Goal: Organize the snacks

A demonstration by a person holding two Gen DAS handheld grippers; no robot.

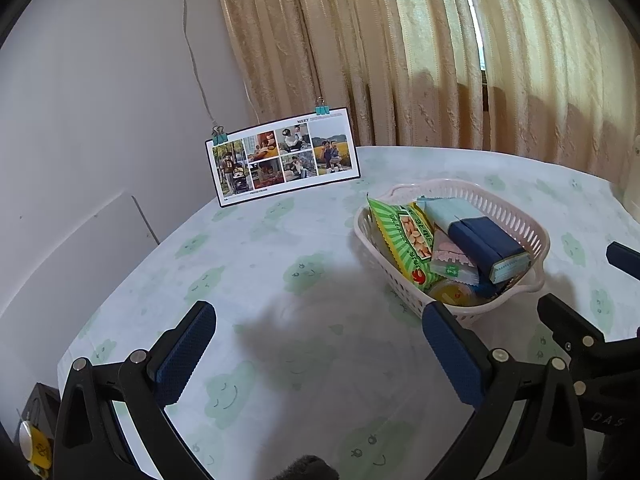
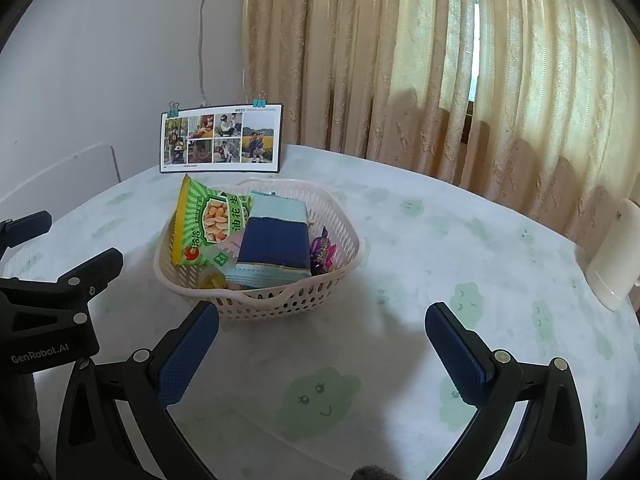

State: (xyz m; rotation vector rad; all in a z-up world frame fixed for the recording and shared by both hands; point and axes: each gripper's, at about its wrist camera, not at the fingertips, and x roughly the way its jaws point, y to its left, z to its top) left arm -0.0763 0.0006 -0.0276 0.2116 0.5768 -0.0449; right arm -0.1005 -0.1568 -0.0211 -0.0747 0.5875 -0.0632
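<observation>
A pale pink slotted basket (image 1: 536, 236) (image 2: 340, 216) stands on the table and holds the snacks. In it are a green peanut bag (image 1: 404, 236) (image 2: 204, 224), a navy and light blue pack (image 1: 480, 240) (image 2: 276, 240), a pink wafer packet (image 1: 452, 256), a yellow jelly cup (image 1: 452, 292) and a purple candy (image 2: 322, 252). My left gripper (image 1: 320, 344) is open and empty, above the cloth to the left of the basket. My right gripper (image 2: 322, 344) is open and empty, just in front of the basket.
A photo card (image 1: 282, 156) (image 2: 220, 140) held by binder clips stands at the table's far edge by the wall. Beige curtains (image 1: 440, 52) hang behind. A white chair back (image 2: 612, 256) rises at the right edge. The tablecloth (image 2: 440, 240) has green cloud prints.
</observation>
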